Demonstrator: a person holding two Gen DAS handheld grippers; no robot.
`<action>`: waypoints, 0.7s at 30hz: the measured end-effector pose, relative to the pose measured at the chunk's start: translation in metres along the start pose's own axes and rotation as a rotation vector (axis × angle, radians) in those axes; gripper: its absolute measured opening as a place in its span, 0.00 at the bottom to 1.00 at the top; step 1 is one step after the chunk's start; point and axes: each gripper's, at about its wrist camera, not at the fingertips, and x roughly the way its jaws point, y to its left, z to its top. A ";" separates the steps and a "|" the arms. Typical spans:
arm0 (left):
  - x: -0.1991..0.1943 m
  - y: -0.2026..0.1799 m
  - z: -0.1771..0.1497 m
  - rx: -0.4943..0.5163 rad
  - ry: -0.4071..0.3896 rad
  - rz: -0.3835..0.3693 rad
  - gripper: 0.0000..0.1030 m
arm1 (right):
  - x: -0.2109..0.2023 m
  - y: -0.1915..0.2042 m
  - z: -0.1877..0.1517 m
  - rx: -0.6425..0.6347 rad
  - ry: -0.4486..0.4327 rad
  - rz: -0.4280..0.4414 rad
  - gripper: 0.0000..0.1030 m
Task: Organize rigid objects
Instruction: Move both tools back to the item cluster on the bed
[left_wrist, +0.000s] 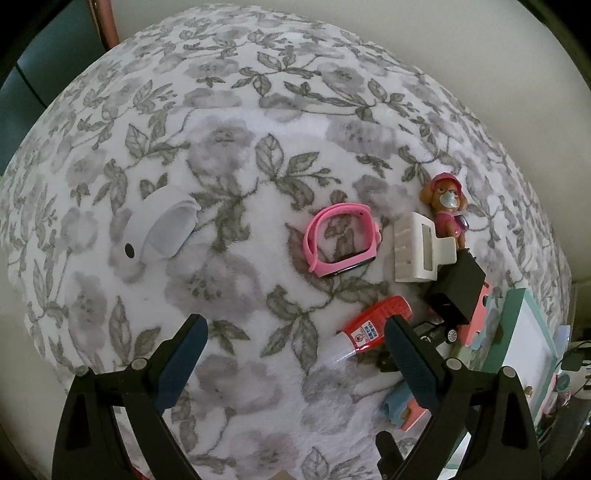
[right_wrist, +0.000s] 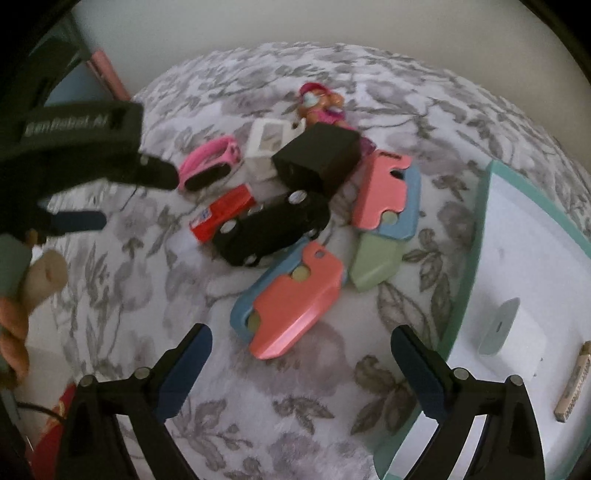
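Left wrist view: left hand-held gripper (left_wrist: 295, 328) spread wide, empty, above the bed (left_wrist: 236, 155).
Pink watch (left_wrist: 341, 238): at 12 o'clock.
Right hand-held gripper (right_wrist: 301, 341): released; pink-blue toy (right_wrist: 291, 299) at 12.
Tray (right_wrist: 476, 229): at 3 o'clock.

Open floral blanket (left_wrist: 229, 155) lies left of the pink watch band (left_wrist: 341, 240); crowded toys (right_wrist: 295, 206) block the right

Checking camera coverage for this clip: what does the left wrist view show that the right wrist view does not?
Only the left wrist view: a white case lying apart on the blanket. Only the right wrist view: the green piece, a white block in the tray, and the left tongs, open. Both share the pink watch, red tube, black box and dog figure.
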 end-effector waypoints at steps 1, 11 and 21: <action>0.000 0.000 0.000 0.001 0.001 -0.002 0.94 | 0.001 0.001 -0.001 -0.013 0.005 0.000 0.91; 0.005 -0.002 -0.001 0.012 0.025 -0.006 0.94 | 0.013 0.011 -0.015 -0.100 0.010 -0.053 0.86; 0.023 -0.002 0.000 0.027 0.064 0.002 0.94 | 0.024 0.002 0.008 -0.115 -0.073 -0.058 0.84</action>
